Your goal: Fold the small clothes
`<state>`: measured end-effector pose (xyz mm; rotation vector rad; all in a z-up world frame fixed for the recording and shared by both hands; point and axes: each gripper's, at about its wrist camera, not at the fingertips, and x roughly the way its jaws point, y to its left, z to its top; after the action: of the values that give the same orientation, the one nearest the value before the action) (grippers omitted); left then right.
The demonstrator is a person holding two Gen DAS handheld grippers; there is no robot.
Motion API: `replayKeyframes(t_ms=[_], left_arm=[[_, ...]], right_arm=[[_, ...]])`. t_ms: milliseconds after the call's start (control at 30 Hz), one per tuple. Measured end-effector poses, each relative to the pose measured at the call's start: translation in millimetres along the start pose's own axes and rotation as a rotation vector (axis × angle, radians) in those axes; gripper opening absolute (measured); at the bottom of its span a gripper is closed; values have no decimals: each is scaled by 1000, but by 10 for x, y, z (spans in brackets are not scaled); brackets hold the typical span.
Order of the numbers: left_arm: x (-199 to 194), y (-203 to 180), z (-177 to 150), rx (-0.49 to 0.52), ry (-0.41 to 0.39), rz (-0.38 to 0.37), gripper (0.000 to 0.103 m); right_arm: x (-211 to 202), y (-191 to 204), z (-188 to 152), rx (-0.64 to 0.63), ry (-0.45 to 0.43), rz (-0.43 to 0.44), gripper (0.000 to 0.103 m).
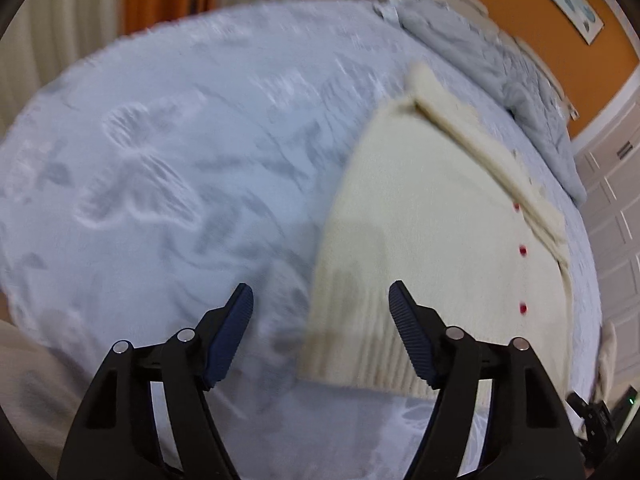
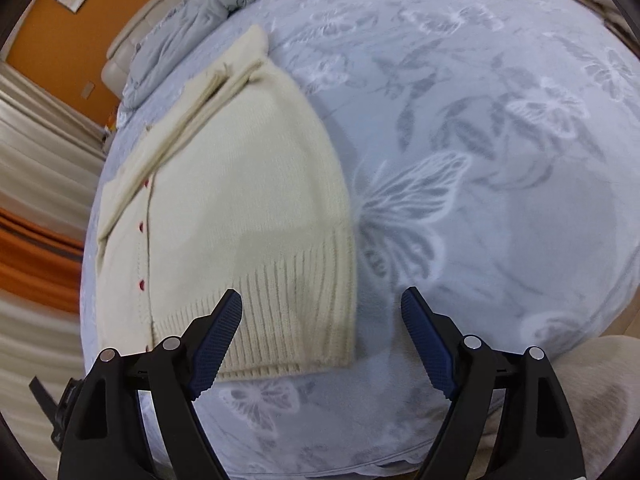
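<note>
The cream cardigan (image 2: 240, 184) lies flat on the bed (image 2: 500, 160), red buttons (image 2: 141, 225) up, sleeves folded across. It looks soft, light, floppy knit; the ribbed hem (image 2: 288, 320) corners seem the firmest places to pinch. Left tongs (image 1: 320, 300) and right tongs (image 2: 322, 304) both hover wide open, holding nothing, over those corners.

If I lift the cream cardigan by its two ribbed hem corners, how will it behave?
The cream cardigan looks like soft knit, so it will probably hang limp and sag between the grips. The sleeve folded across it lies loose and may slip off. On the plush bedspread it will likely drag rather than slide. Both grippers are open, empty.
</note>
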<state>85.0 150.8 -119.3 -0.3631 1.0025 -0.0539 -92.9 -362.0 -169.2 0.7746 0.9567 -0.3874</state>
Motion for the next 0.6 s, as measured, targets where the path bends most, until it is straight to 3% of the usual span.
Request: replayKeyframes(t_ms=[33, 67, 167, 233, 367, 433, 500, 533, 567, 600], left_arm=[[-20, 48, 21, -18, -11, 27, 81], [-11, 95, 33, -44, -5, 23, 82], [165, 204, 25, -157, 104, -78, 82], [171, 144, 8, -138, 91, -76, 86], [269, -91, -48, -75, 141, -186, 91], [306, -176, -80, -41, 151, -185, 91], [326, -260, -111, 11, 156, -163, 88], [332, -286, -106, 26, 159, -168, 67], [343, -308, -102, 35, 167, -179, 54], [350, -306, -97, 39, 171, -164, 35]], right_arm=[[-28, -34, 4, 9, -12, -13, 80], [-27, -78, 13, 27, -10, -19, 81], [45, -137, 36, 56, 23, -10, 82], [52, -103, 29, 44, 24, 2, 82], [108, -2, 8, 7, 46, 56, 82], [138, 44, 0, -14, 47, 75, 78], [172, 88, 7, -34, 45, 92, 59], [189, 110, 2, -46, 49, 95, 38], [233, 139, -5, -59, 65, 88, 26], [278, 168, -15, -73, 83, 80, 9]])
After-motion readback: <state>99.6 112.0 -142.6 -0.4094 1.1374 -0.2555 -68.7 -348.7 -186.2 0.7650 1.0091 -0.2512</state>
